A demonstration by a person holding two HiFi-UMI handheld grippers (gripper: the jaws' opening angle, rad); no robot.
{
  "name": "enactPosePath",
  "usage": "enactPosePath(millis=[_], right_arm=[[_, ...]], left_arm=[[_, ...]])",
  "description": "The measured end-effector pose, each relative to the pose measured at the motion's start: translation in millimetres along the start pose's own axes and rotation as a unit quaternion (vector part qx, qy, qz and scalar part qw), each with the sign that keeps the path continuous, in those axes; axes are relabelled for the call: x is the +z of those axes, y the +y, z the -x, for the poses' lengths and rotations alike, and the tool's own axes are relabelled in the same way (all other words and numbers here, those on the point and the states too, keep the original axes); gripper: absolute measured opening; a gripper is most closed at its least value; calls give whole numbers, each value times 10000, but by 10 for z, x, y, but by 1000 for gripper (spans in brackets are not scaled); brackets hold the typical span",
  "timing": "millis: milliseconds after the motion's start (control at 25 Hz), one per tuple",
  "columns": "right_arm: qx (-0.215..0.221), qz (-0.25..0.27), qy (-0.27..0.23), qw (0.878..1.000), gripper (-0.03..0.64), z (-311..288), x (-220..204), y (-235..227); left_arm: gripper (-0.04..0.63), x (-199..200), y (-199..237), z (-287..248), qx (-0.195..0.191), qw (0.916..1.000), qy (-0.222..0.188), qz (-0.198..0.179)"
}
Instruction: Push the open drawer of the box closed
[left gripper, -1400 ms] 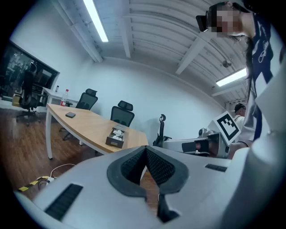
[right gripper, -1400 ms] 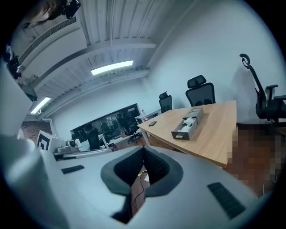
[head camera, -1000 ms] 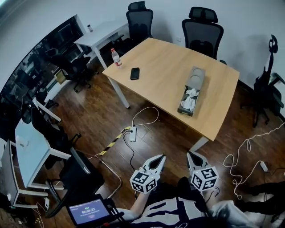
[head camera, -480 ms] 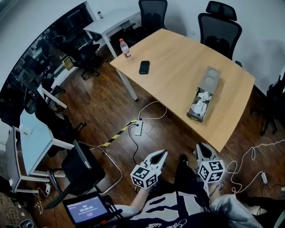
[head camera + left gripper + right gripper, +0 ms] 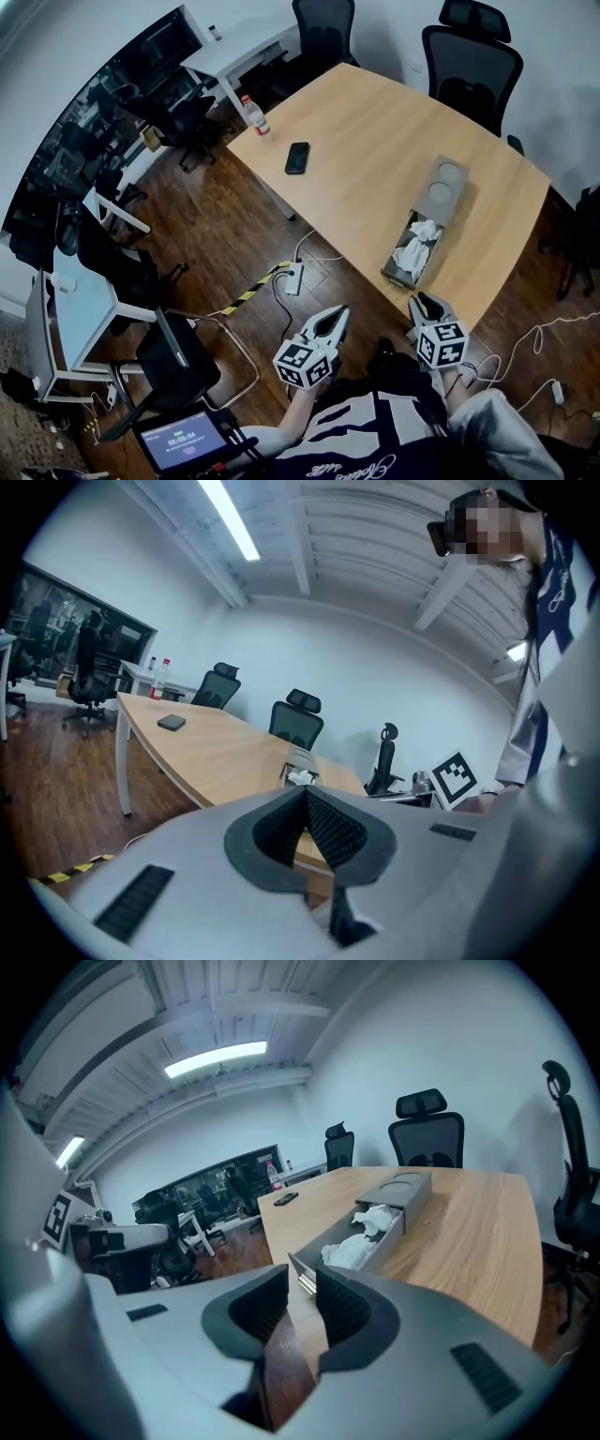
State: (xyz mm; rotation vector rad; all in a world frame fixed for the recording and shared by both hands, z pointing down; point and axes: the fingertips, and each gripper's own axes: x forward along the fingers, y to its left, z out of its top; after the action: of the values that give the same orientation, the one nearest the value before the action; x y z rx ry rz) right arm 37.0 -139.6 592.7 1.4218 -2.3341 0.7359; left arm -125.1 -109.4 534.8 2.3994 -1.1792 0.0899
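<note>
A grey box (image 5: 442, 184) lies on the wooden table (image 5: 366, 122), its open drawer (image 5: 410, 251) pulled toward the near edge and holding white crumpled tissue (image 5: 415, 246). In the right gripper view the drawer (image 5: 349, 1244) points at me, its front just beyond the jaws. My right gripper (image 5: 419, 302) hovers short of the table edge; its jaws have just been opening and nothing is between them (image 5: 302, 1283). My left gripper (image 5: 335, 316) is to the left over the floor, and its pads meet (image 5: 306, 794). The box (image 5: 300, 766) shows small ahead of it.
A black phone (image 5: 297, 157) and a water bottle (image 5: 250, 114) rest on the table's far left part. Office chairs (image 5: 471, 58) stand behind the table. A power strip with cables (image 5: 293, 278) lies on the floor under the near edge. A chair (image 5: 178, 361) and a tablet (image 5: 181, 439) are at lower left.
Both grippers have come forward toward the table's near edge, and the box with its drawer now sits closer to the right gripper.
</note>
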Motion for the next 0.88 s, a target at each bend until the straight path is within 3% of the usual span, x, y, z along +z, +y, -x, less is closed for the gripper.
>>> enactPosePath(millis=[200, 400, 680, 880], right_arm=[[187, 316, 411, 9985, 97, -350, -133, -225], [52, 635, 1053, 9924, 134, -549, -405, -377], [-87, 258, 1206, 9923, 137, -709, -472, -447], [27, -2, 1174, 9931, 138, -771, -485, -467]], left_arm=[[2, -24, -20, -405, -6, 9999, 159, -33], [2, -37, -58, -572, 2, 9993, 379, -47], [2, -101, 1, -661, 37, 9976, 692, -31], [2, -91, 82, -915, -192, 9968, 777, -21]])
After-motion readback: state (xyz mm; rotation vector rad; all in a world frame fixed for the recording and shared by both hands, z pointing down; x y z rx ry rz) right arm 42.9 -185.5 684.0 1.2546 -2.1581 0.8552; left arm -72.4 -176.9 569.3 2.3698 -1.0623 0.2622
